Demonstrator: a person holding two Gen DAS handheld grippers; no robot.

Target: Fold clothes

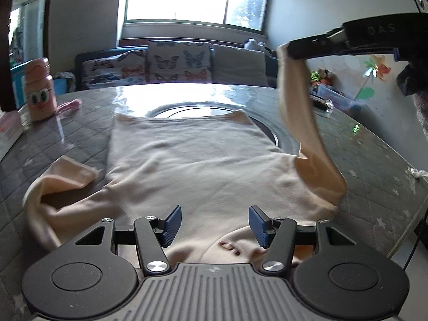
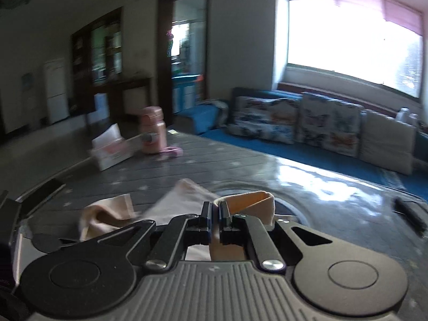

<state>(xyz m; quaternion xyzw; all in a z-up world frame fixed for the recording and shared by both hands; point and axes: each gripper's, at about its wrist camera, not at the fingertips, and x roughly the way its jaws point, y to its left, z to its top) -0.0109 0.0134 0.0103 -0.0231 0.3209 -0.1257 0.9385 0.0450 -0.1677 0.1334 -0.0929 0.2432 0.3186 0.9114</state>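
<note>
One sleeve [image 1: 299, 112] lifted (left view), sofa [image 2: 294, 123] behind

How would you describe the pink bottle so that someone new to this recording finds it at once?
Start at the grey quilted table and go to its far left edge, left of the spread cream top. The pink bottle stands upright there beside a tissue box, the only thing with cartoon eyes on its front.
</note>
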